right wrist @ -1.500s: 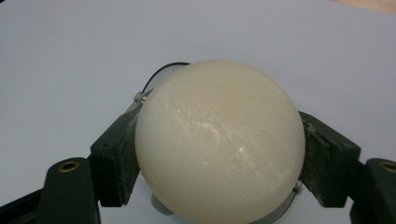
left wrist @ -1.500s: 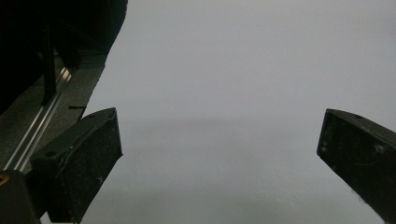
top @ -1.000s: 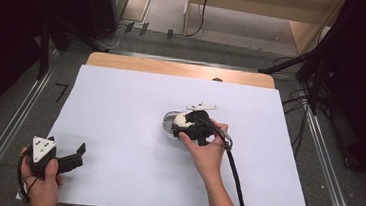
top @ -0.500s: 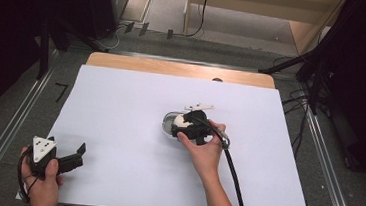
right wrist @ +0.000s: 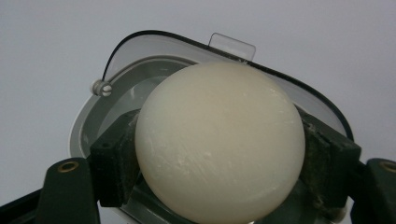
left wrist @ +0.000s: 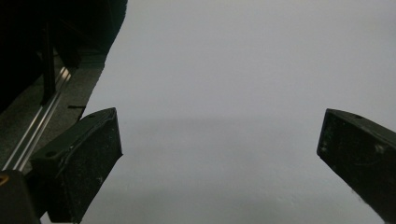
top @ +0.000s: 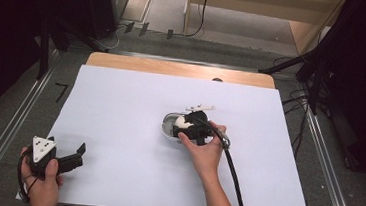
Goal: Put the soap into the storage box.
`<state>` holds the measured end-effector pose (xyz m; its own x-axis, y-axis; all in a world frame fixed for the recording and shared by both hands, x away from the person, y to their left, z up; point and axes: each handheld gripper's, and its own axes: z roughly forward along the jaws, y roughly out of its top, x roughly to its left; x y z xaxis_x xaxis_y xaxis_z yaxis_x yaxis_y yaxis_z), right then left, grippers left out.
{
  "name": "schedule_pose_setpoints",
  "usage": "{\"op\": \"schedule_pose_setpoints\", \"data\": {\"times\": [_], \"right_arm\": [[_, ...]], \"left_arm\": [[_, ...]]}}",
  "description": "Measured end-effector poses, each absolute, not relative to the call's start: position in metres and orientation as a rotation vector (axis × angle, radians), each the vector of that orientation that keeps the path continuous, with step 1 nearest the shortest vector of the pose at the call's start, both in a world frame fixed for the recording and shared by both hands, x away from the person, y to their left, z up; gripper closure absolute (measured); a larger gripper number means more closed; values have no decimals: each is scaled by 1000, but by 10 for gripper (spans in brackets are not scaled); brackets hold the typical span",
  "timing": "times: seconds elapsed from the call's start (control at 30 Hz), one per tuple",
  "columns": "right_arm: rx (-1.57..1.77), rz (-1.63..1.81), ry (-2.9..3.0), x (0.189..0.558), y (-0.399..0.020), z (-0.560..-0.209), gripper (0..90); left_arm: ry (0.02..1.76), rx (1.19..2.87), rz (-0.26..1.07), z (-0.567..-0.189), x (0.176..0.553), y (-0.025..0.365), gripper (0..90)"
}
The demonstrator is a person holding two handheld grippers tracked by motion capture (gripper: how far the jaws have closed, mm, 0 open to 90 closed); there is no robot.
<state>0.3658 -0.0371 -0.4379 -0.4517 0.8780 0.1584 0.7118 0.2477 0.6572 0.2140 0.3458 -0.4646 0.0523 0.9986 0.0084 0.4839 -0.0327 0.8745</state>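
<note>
A round cream soap bar (right wrist: 219, 140) is clamped between the black pads (right wrist: 114, 161) of my right gripper (right wrist: 219, 158), which is shut on it. The bar hangs just over an open grey-and-white soap case (right wrist: 86, 128) whose clear lid (right wrist: 154, 44) is folded back. In the high view the soap (top: 183, 122), the case (top: 167, 126) and my right gripper (top: 185, 127) sit near the middle of the white table sheet (top: 120, 107). My left gripper (top: 79, 153) rests at the near left corner, open and holding nothing (left wrist: 219, 149).
The white sheet (left wrist: 233, 70) covers a wooden table (top: 174, 68) flanked by metal rails (top: 326, 160). Black stands and cables (top: 319, 70) stand off the right side. The right gripper's cable (top: 232, 172) trails back along the forearm.
</note>
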Motion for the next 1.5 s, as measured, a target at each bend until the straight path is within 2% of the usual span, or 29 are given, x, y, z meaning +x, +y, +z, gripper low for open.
{"op": "schedule_pose_setpoints", "data": {"times": [1.5], "right_arm": [[1491,1092,2206,359,-54,-420,236]], "left_arm": [[1522,1619,903,-465,215,345,4]]}}
